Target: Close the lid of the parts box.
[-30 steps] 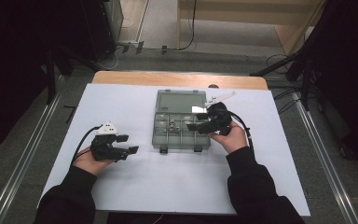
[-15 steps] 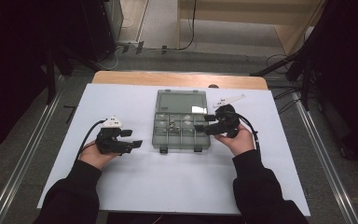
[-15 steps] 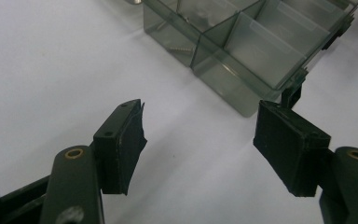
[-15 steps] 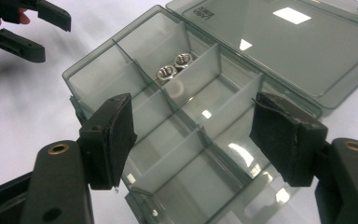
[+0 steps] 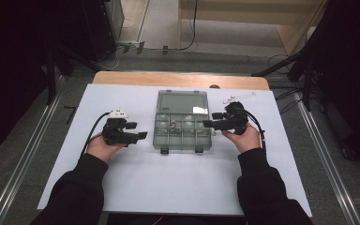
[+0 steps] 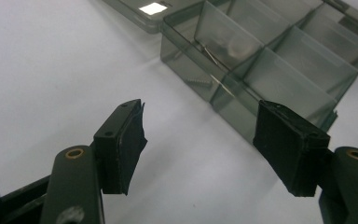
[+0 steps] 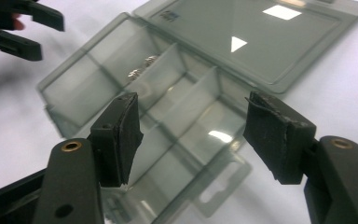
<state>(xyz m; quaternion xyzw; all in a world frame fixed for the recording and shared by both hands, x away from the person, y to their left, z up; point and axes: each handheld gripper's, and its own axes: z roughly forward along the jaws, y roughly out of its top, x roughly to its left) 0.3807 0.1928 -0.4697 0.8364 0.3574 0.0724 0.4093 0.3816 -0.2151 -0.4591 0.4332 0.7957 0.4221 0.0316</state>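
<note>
A smoky clear compartment box (image 5: 183, 133) lies in the middle of the white sheet, its lid (image 5: 182, 102) folded flat toward the back. Small metal parts (image 5: 173, 124) sit in one compartment. My left gripper (image 5: 138, 131) is open just left of the box, nothing between its pads. In the left gripper view the gripper (image 6: 200, 140) points at the box (image 6: 279, 70). My right gripper (image 5: 210, 120) is open at the box's right edge; its jaws have just been closing a little, with nothing gripped. The right gripper view has the gripper (image 7: 193, 135) above the box (image 7: 168, 93) and lid (image 7: 261, 37).
The white sheet (image 5: 168, 183) covers the table, with a wooden strip (image 5: 178, 78) bare at the back. A small white piece (image 5: 239, 98) lies behind the right hand. Metal rails and cables run on the floor on both sides.
The left hand moved right and away from me, toward the box. The right hand shifted right, from over the box to its right edge.
</note>
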